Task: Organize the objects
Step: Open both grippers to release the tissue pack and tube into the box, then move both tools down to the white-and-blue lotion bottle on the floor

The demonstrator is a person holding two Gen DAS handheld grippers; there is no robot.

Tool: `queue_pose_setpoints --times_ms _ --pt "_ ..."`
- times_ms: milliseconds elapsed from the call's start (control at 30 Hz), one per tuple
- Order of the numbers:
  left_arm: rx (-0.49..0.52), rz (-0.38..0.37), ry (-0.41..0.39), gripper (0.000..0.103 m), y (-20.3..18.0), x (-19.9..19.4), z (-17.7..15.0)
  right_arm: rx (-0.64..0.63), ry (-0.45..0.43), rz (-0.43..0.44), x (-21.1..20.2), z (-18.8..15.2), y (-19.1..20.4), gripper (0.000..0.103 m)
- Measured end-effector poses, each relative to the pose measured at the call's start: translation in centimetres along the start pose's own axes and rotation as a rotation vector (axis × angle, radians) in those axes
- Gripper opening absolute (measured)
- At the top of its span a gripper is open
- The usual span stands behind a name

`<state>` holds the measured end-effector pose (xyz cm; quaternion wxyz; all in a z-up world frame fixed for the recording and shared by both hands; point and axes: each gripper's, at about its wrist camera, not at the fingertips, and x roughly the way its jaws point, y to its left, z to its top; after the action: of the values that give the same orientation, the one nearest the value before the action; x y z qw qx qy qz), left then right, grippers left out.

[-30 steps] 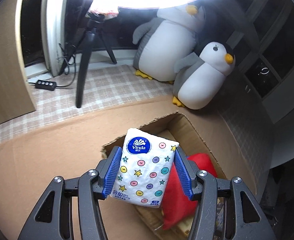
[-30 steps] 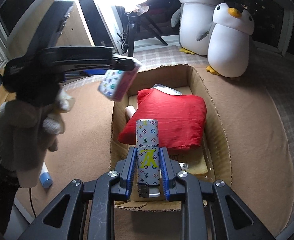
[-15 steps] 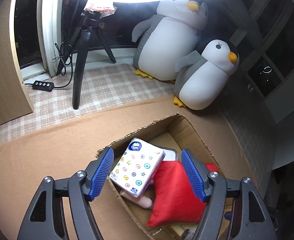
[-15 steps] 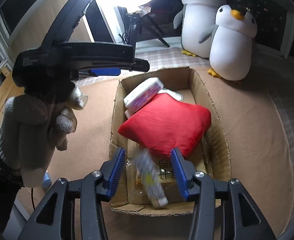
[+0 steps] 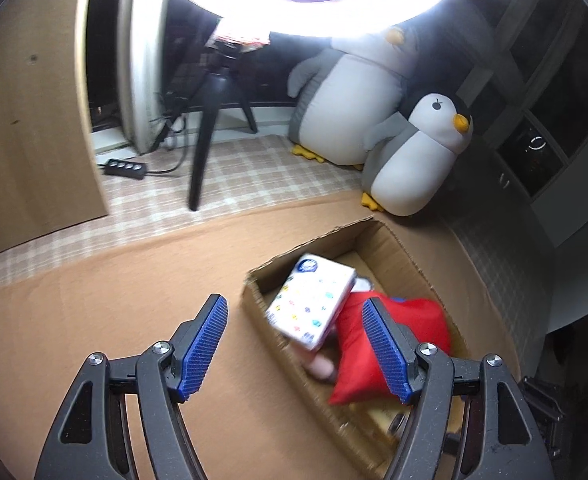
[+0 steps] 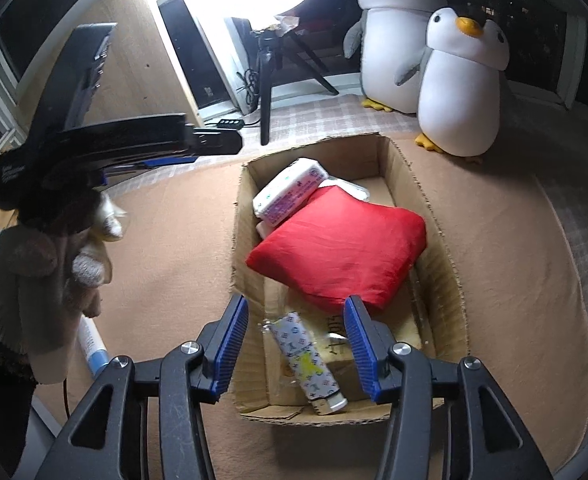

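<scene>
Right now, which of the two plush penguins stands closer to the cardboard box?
The smaller penguin, whose orange feet sit just past the cardboard box at its far right corner. The bigger penguin stands behind it, further from the box.

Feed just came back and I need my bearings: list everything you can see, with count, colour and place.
cardboard box: 1, brown, centre of the tan mat
red cushion: 1, red, inside the box
tissue pack: 1, white with coloured dots, far left corner of the box, leaning on the cushion
patterned tube: 1, white with yellow print, lying in the near end of the box
blue-capped tube: 1, white and blue, on the mat left of the box
plush penguins: 2, grey and white, beyond the box
ring light: 1, white, on a black tripod behind
left gripper: jaws open, empty
right gripper: jaws open, over the patterned tube
gloved hand: 1, pale, holding the left gripper
</scene>
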<state>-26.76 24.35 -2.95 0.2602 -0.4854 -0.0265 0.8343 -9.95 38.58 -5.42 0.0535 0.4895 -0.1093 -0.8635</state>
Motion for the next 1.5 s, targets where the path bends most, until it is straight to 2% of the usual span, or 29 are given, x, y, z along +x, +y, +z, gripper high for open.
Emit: queue_pose_setpoints --times_ms 200,400,467,633,833,1133,1367,1500 --pt "-0.029 0.033 -0.032 0.074 3.1 -4.6 -2.3 -0.031 -0.001 0.033 0.3 0.2 2.6 0.048" --pt "-0.092 0.081 -0.067 0.074 8.1 -10.1 -6.2 -0.095 0.008 0.076 1.2 0.1 6.3 0.05" --pt "-0.115 0.103 -0.073 0.074 9.9 -12.0 -8.0 -0.118 0.012 0.1 1.7 0.0 7.8 0.053" --pt "-0.199 0.143 -0.09 0.074 14.6 -16.3 -13.1 -0.166 0.039 0.167 3.3 -0.3 11.4 0.054" --pt "-0.312 0.177 -0.074 0.074 19.1 -18.9 -19.7 -0.206 0.095 0.228 5.4 -1.2 15.4 0.054" --pt "-0.456 0.171 -0.041 0.074 22.2 -19.1 -28.5 -0.272 0.168 0.29 7.9 -2.3 20.4 0.054" --pt "-0.458 0.136 -0.004 0.074 21.1 -17.0 -31.0 -0.312 0.261 0.326 9.8 -2.6 24.2 0.054" --pt "-0.445 0.125 0.005 0.074 20.4 -16.0 -31.2 -0.323 0.338 0.341 11.8 -3.1 25.7 0.054"
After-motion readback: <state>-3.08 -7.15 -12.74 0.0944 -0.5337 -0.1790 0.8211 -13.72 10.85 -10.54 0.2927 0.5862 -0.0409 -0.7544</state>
